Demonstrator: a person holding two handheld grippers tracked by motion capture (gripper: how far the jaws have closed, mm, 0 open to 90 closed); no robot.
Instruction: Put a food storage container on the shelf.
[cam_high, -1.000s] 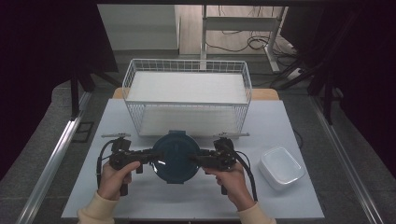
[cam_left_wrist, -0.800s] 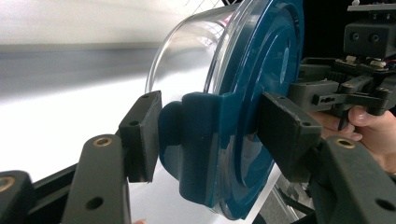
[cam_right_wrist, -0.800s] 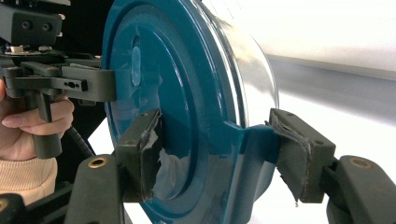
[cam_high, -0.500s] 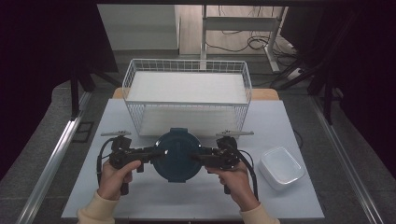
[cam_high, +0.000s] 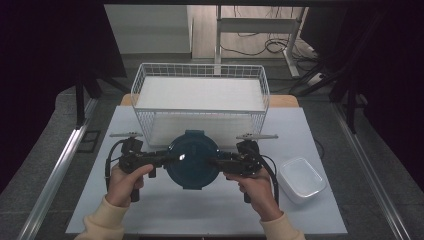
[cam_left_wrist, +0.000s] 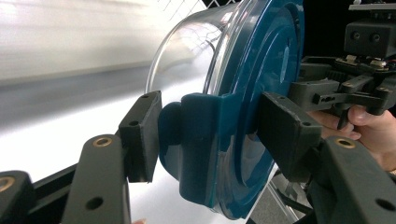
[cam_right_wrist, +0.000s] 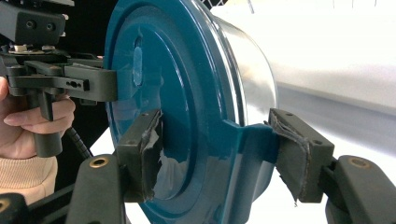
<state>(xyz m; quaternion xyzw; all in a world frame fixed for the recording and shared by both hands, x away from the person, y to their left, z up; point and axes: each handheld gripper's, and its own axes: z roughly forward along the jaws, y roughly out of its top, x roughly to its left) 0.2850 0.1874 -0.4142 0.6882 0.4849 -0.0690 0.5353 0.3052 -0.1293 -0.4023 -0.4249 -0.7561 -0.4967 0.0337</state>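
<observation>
High view: a round clear container with a teal lid (cam_high: 192, 159) sits at centre frame, low of middle, lid facing up, above the pale table (cam_high: 165, 210). The left gripper (cam_high: 167, 159) meets the lid's left edge and the right gripper (cam_high: 216, 161) meets its right edge, each borne by a hand entering from the bottom of the frame. A white wire basket (cam_high: 200, 100) stands just behind the container, upper centre. A white rectangular tub (cam_high: 301, 179) lies at lower right, near the right hand but apart from it.

Left gripper view: the container (cam_left_wrist: 243, 107) fills the centre, turned on its side in this frame, the clear wall toward upper left and the teal lid toward the right. The lid's side clasp tab (cam_left_wrist: 201, 149) lies between the two black jaws. The right-hand pad presses against the lid face; the left-hand pad bears on the rounded end of the tab. The jaws stand partly parted, closed upon the tab. The other gripper (cam_left_wrist: 364, 60) and its hand show at the right edge.

Right gripper view: the lid (cam_right_wrist: 173, 93) faces left, the clear wall running to the right. The left-hand pad, its covering torn, presses on the lid face; the right-hand pad bears on the teal tab (cam_right_wrist: 247, 140) at the wall side. The jaws are partly parted and clamped on that tab. The other gripper (cam_right_wrist: 60, 79) grips the far edge at upper left.
</observation>
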